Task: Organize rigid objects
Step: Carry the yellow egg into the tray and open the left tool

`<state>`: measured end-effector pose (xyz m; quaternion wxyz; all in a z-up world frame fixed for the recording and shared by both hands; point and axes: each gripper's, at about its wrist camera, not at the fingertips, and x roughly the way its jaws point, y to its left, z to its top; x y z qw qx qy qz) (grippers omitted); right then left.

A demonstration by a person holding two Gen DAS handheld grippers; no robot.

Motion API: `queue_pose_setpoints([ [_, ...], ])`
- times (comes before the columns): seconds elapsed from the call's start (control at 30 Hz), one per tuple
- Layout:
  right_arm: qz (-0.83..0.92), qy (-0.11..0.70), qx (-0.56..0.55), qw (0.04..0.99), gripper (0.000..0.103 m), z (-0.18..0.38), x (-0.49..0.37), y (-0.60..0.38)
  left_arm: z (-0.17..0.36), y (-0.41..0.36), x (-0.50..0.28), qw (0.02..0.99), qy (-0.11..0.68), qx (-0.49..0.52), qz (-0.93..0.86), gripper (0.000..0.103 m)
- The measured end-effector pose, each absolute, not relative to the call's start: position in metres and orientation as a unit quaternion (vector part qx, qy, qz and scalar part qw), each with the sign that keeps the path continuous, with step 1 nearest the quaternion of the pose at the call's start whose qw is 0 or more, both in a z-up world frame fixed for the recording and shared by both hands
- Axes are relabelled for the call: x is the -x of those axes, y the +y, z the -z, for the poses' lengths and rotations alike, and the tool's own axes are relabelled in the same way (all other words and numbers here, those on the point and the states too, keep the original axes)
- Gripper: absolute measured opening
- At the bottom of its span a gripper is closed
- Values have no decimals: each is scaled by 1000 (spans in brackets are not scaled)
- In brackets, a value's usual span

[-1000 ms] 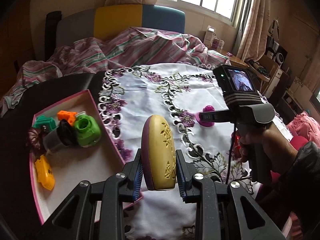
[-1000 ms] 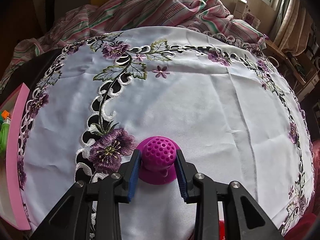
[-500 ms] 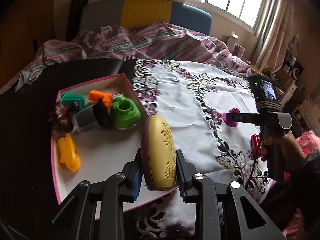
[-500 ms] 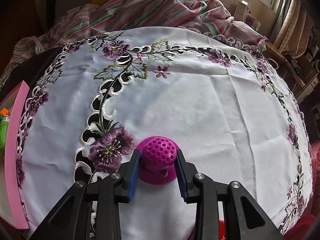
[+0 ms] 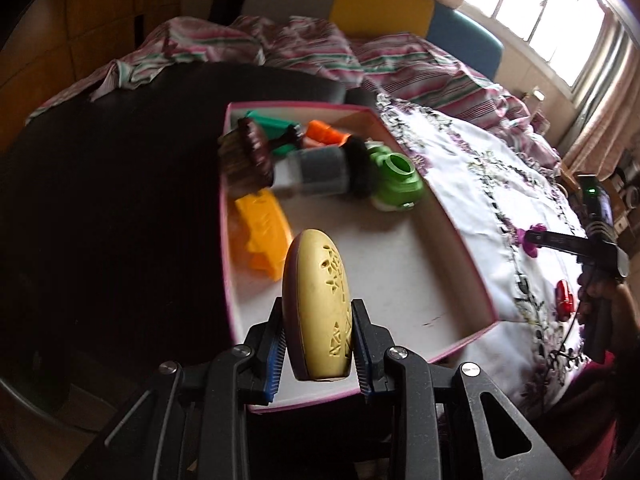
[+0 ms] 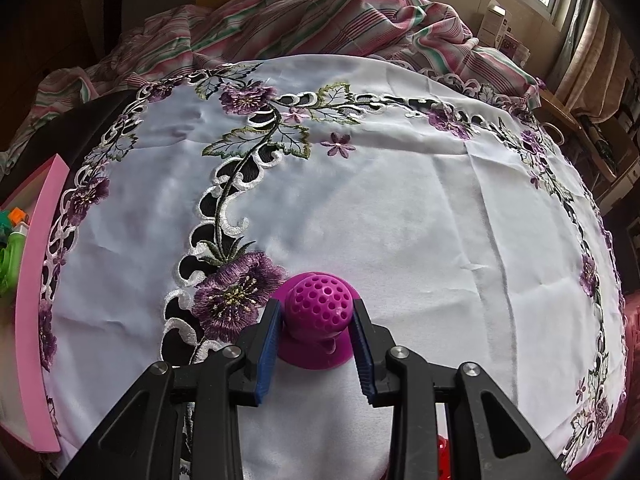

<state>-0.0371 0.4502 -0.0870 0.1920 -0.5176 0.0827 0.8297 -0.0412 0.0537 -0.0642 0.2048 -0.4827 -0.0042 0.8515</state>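
My left gripper [image 5: 318,344] clamped on yellow oval case [image 5: 318,308], long axis toward 12 o'clock, over pink-rimmed box [image 5: 472,268]; bare floor at 1 o'clock. Right gripper [image 6: 316,332] clamped on purple knob [image 6: 318,312], on tablecloth [image 6: 400,208].

Two black plastic grippers, each with a pair of angular arms cut through by triangular openings. Left gripper [image 5: 318,354]: silver round screw heads on the arms, four in a row, and ribbed blue pads [image 5: 275,364] lining the inner faces of both fingers. Right gripper [image 6: 316,350]: same black frame, same four silver screws, same ribbed blue pads [image 6: 267,350]. From the left wrist camera, at 3 o'clock: right gripper side-on, black pistol-style handle, small lit screen with a green light on top, thin black cable hanging below, hand [image 5: 596,296] and dark sleeve [image 5: 592,412].
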Motion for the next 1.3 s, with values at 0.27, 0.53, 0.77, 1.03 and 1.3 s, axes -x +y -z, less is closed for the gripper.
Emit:
queue_pose_setpoints([
  [0.27, -832, 80, 516, 190, 33, 85, 36, 448, 79, 51, 45, 193, 3, 492, -849, 30],
  [0.53, -833, 89, 512, 192, 33, 83, 35, 451, 67, 51, 39, 177, 32, 461, -869, 36],
  [0.77, -835, 89, 509, 187, 33, 82, 34, 449, 57, 49, 39, 146, 54, 445, -882, 40],
  [1.03, -846, 94, 499, 165, 33, 77, 33, 444, 46, 42, 36, 127, 55, 428, -893, 46],
  [1.3, -862, 104, 484, 109, 33, 68, 32, 424, 41, 39, 34, 120, 51, 424, -896, 46],
])
